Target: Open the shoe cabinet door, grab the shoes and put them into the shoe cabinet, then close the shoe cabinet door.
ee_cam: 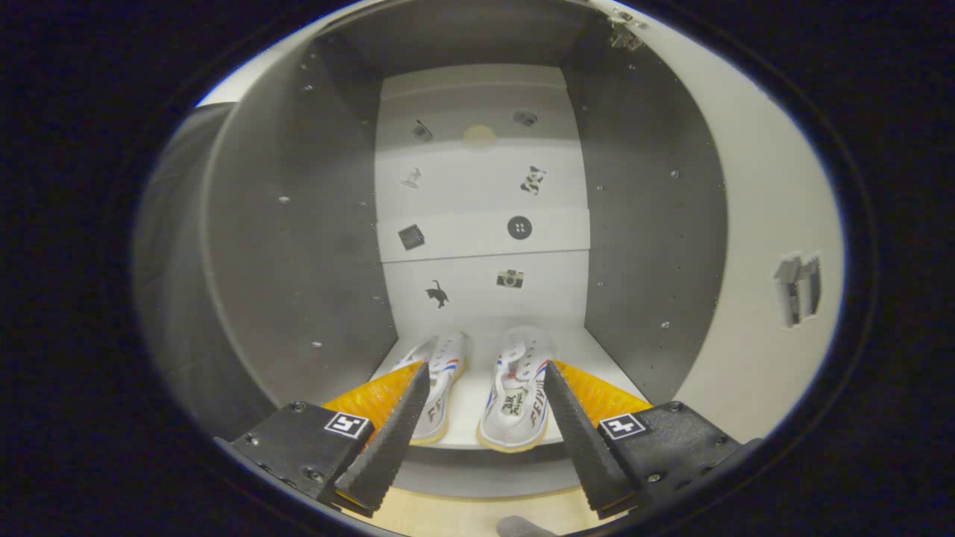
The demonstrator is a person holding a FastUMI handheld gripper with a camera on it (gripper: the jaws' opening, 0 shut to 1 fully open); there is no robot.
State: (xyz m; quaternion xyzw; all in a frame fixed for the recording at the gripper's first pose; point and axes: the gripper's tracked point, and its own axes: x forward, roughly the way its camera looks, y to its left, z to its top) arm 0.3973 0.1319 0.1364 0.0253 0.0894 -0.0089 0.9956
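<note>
Gripper (485, 369) spread, grasping nothing; shoes (515, 395) side by side inside open shoe cabinet (298, 261).

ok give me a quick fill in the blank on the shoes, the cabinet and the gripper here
1. The pair of white shoes stands on the cabinet's ____ shelf.
2. The cabinet door is ____.
3. The gripper has its fingers spread and holds ____.
4. The cat sticker is on the cabinet's ____ wall.

Missing words: bottom; open; nothing; back
</note>
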